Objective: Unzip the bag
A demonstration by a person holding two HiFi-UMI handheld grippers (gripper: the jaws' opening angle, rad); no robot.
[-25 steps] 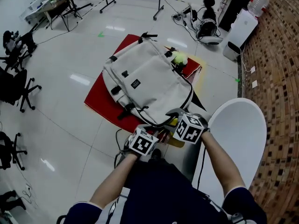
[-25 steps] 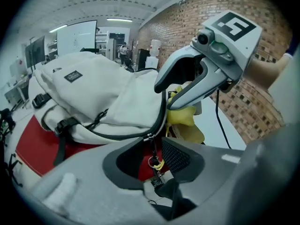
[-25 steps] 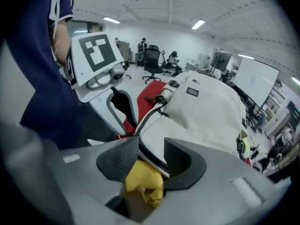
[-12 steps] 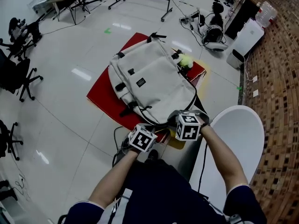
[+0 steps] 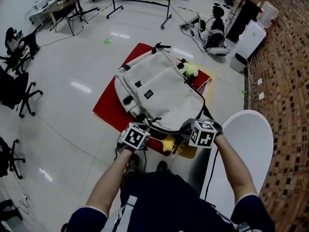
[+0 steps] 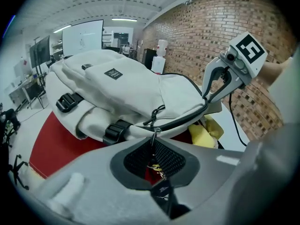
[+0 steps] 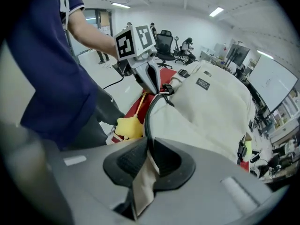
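Cream canvas bag (image 5: 161,88) lies just ahead of both grippers on the red mat (image 5: 108,109). Our left gripper (image 6: 153,157), jaws just closing, now pinches the zipper pull (image 6: 155,133). Our right gripper (image 7: 148,159), also just closing, clamps a beige strap (image 7: 143,182). We should hold that strap taut and draw the pull steadily along the track.

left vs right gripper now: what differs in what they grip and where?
The left gripper pinches the metal zipper pull; the right gripper pinches a beige fabric tab. The left gripper sits at the bag's near-left edge, the right gripper at its near-right corner. Shared: both jaws have just been closing and now grip the bag.
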